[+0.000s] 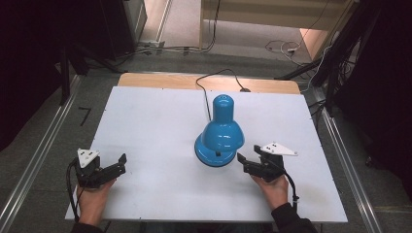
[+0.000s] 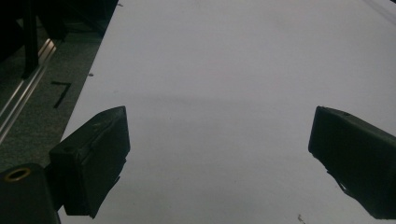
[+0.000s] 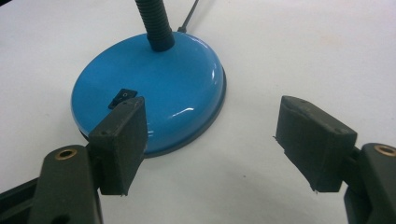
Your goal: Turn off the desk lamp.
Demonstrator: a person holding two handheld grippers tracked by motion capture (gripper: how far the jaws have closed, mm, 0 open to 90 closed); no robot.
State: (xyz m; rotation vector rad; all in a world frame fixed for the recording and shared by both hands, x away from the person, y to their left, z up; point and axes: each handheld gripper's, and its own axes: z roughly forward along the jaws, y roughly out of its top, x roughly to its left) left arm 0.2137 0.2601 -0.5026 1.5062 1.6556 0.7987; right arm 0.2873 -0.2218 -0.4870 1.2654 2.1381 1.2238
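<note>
A blue desk lamp [image 1: 221, 130] stands near the middle of the white table [image 1: 155, 116], its shade hanging over its round base [image 3: 154, 93]. A black rocker switch [image 3: 123, 97] sits on the base, and a black flexible neck [image 3: 154, 21] rises from it. My right gripper [image 1: 248, 159] is open just right of the base, its jaws wide apart and empty; in the right gripper view the gripper [image 3: 210, 126] has one jaw in front of the base's near edge. My left gripper [image 1: 119, 163] rests open at the table's front left, over bare table [image 2: 219, 93].
The lamp's black cord [image 1: 209, 77] runs off the table's far edge. A wooden strip [image 1: 145, 80] borders the far side. Metal rails [image 1: 39, 155] flank the table on the grey floor, and cables [image 1: 286, 48] lie on the floor beyond.
</note>
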